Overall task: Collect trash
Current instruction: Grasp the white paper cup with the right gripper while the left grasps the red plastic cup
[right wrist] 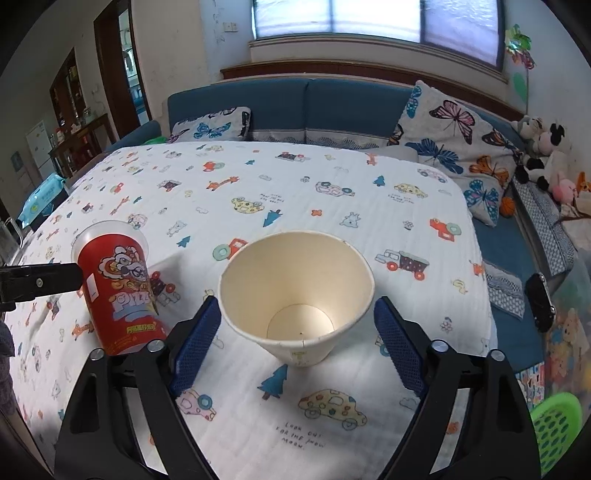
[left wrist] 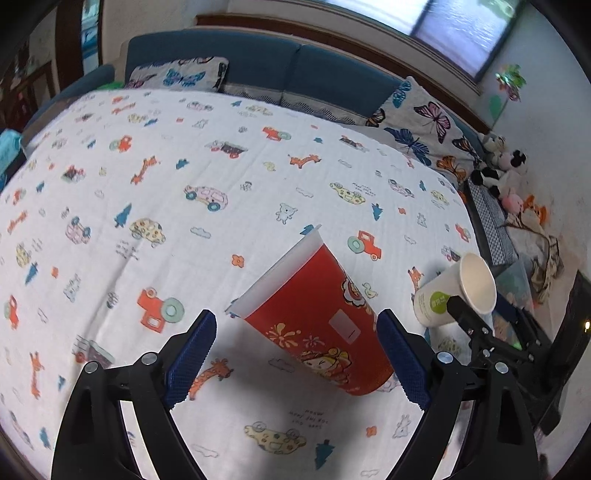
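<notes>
1. Left wrist view: a table under a white cartoon-print cloth (left wrist: 147, 166) fills the frame. Behind it runs a blue sofa (left wrist: 295, 74) with butterfly pillows (left wrist: 424, 122), and soft toys (left wrist: 498, 166) sit at the far right.

2. Same view: the red cup (left wrist: 317, 314) stands on the cloth, appearing tilted through the lens, its clear rim toward the top left. To its right is the white paper cup (left wrist: 454, 291), its open mouth facing the camera's right, with one black finger of the right gripper (left wrist: 465, 314) in front of it.

3. Same view: the left gripper (left wrist: 299, 365) has its jaws spread wide on either side of the red cup's lower body. The right blue pad sits just beside the cup's wall and the left pad stands apart from it; I cannot tell whether the right one touches.

4. Right wrist view: the same cloth, sofa and pillows lie ahead, with a window (right wrist: 369, 18) above. A green perforated basket (right wrist: 557, 424) shows at the lower right, off the table.

5. Same view: the white paper cup (right wrist: 295, 295) stands upright and empty at centre. The red cup (right wrist: 118, 288) is to its left, with a black finger of the left gripper (right wrist: 40, 284) reaching to its side.

6. Same view: the right gripper (right wrist: 297, 354) is spread, its blue pads flanking the paper cup's base with a gap on each side, pinching nothing.
</notes>
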`<action>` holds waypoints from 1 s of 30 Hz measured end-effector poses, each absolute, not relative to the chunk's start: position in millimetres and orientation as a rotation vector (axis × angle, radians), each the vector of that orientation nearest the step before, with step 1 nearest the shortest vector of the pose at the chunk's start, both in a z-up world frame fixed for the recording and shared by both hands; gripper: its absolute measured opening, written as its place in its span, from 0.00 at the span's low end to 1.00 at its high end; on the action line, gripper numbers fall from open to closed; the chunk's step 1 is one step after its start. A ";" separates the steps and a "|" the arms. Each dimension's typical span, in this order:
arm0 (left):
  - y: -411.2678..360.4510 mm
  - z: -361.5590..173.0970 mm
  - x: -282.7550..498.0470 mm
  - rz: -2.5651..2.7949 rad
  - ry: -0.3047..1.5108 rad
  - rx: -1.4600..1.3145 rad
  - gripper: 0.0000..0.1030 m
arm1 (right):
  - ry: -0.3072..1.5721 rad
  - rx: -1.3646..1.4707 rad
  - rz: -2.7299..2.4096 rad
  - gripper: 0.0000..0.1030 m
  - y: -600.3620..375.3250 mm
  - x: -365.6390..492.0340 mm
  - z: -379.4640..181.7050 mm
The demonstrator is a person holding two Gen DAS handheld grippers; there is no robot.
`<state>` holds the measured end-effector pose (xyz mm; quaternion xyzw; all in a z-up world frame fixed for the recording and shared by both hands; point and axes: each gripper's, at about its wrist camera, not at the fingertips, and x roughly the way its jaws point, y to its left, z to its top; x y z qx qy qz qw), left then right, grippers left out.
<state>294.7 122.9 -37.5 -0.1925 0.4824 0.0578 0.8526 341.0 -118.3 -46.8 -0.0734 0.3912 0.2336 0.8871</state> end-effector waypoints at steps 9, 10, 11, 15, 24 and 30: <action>130.7 -51.0 300.1 0.171 1.024 -0.524 0.89 | 0.793 -0.114 0.498 0.67 -123.5 338.1 -41.0; 132.4 -52.8 300.3 0.174 1.027 -0.541 0.89 | 0.790 -0.107 0.502 0.67 -125.1 336.4 -39.0; 134.3 -55.8 300.8 0.176 1.033 -0.567 0.89 | 0.785 -0.105 0.503 0.67 -126.6 334.1 -36.8; 136.4 -65.9 303.4 0.167 1.043 -0.641 0.89 | 0.768 -0.116 0.511 0.67 -131.4 321.5 -29.7; 127.8 -79.8 317.8 0.167 1.062 -0.710 0.89 | 0.754 -0.104 0.489 0.67 -154.3 300.0 -22.1; 125.9 -90.9 325.5 0.168 1.078 -0.748 0.81 | 0.752 -0.093 0.460 0.67 -173.5 285.5 -18.9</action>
